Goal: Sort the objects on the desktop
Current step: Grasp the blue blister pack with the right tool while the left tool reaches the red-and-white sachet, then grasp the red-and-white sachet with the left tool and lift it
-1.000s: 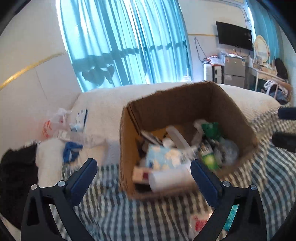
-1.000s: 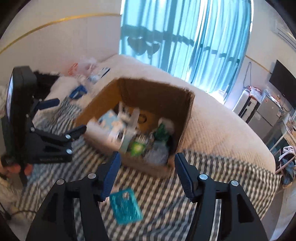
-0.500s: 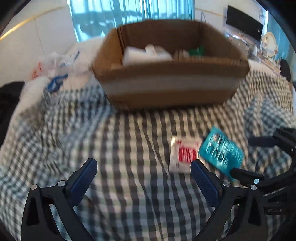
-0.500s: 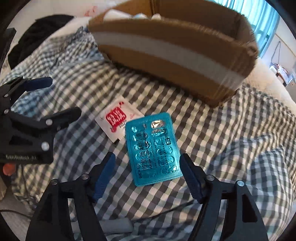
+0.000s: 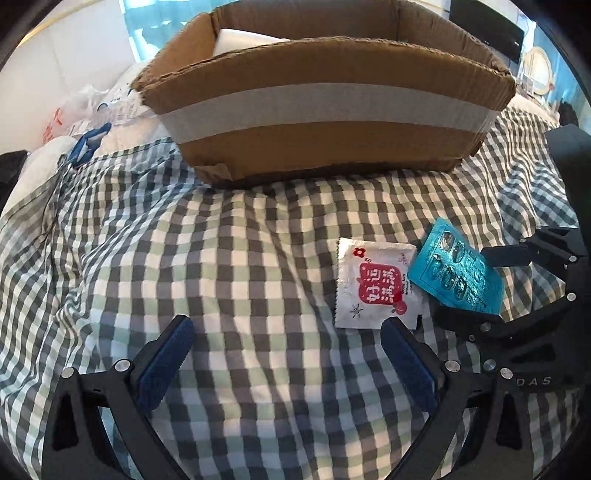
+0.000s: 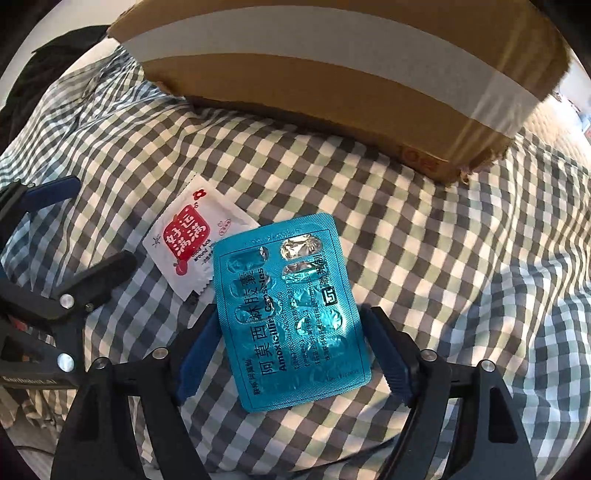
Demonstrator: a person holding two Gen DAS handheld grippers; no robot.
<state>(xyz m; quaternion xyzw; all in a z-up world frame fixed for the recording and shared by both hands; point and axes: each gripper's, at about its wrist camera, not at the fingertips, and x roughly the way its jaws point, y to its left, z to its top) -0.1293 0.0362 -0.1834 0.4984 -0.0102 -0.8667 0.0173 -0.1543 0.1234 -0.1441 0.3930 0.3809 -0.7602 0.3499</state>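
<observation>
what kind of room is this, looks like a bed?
Probably a bedroom: the cardboard box sits on a rumpled checked bedsheet, with blue curtains and a wall-mounted TV behind.

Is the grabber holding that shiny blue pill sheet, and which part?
Not yet. The right gripper is open, its fingers on either side of the blue pill sheet, by its long edges, not squeezing. The left gripper is open and holds nothing.

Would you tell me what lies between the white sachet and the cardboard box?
Only bare checked cloth lies between the white sachet and the cardboard box, as the left wrist view shows.
</observation>
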